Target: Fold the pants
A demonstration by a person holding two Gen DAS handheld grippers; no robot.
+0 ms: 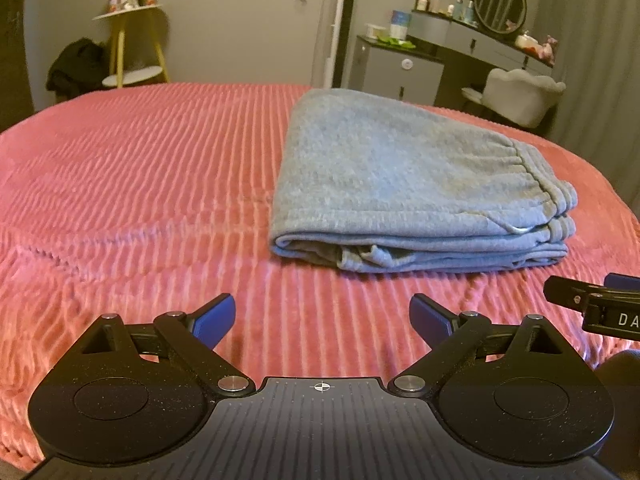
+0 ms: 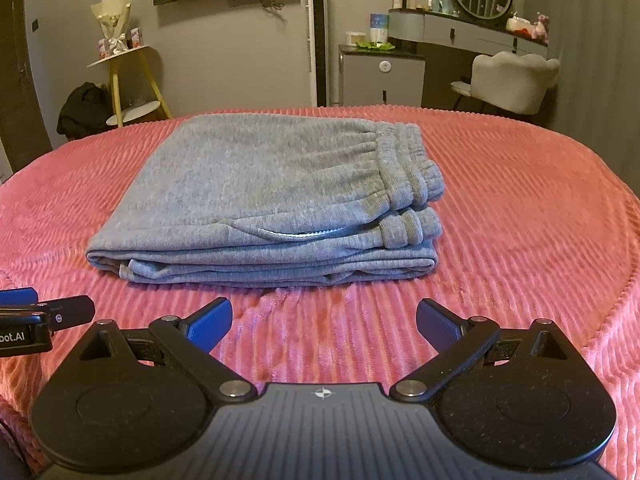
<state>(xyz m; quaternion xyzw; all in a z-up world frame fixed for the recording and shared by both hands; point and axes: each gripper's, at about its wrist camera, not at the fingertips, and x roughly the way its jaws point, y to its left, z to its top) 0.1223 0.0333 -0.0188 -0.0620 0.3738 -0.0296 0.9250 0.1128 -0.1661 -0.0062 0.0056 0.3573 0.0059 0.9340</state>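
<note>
Both grippers spread, empty | pants folded (pink bedspread)

Both wrist views look low across the pink bed; near; sharing the folded pants.

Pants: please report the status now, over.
Left gripper open, empty; right gripper open, empty. Grey pants folded in a stack on the pink bedspread, untouched. Nothing in the way.
</note>
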